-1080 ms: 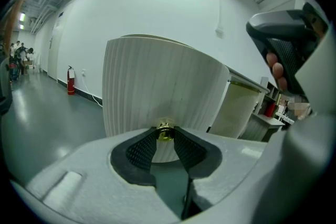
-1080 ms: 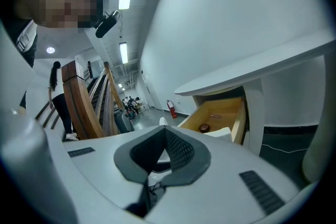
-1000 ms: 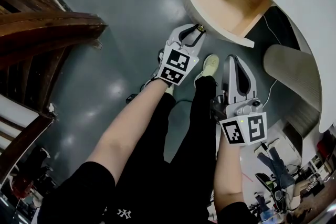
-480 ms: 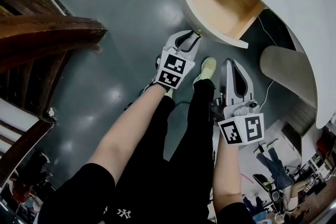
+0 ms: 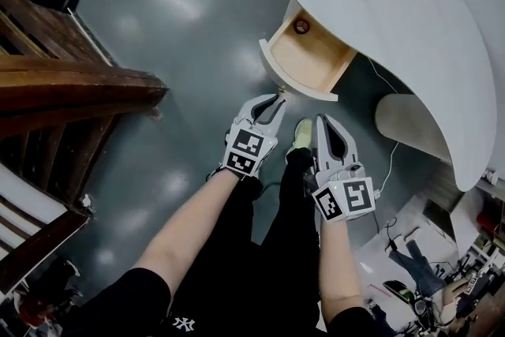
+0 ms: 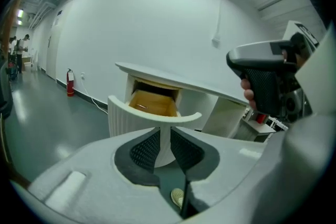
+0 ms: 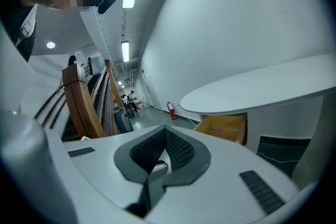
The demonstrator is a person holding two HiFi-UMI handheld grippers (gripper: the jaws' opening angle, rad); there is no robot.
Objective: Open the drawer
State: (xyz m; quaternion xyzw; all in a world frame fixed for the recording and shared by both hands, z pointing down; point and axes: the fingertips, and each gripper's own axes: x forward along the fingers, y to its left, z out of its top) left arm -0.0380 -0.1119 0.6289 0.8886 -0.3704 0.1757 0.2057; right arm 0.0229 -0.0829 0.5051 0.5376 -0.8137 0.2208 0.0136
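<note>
Nearest, the two forearms reach out over the person's legs, and both grippers sit higher and further back from the furniture than a second ago. The left gripper was up against the drawer's front edge then; now it hangs clear of it, with bare floor showing between. Its tongs have just been closing and stand partly spread with nothing in them; in the left gripper view the drawer front only shows far off through the gap. The right gripper has lifted alongside; its tongs are pressed together at the tips and empty. Beyond them the drawer stands pulled well out from under the white desk top; its pale wooden inside is open to view, with a small dark round thing at the back. That reads as the pull finished and the front let go, so the task looks done and the hands are likely just backing away.

As for pose, the grippers lie side by side and near each other, both aimed forward and somewhat down toward the drawer, marker cubes facing up at the head; the left tips reach a little further ahead than the right; a pale shoe shows on the floor between them.
</note>
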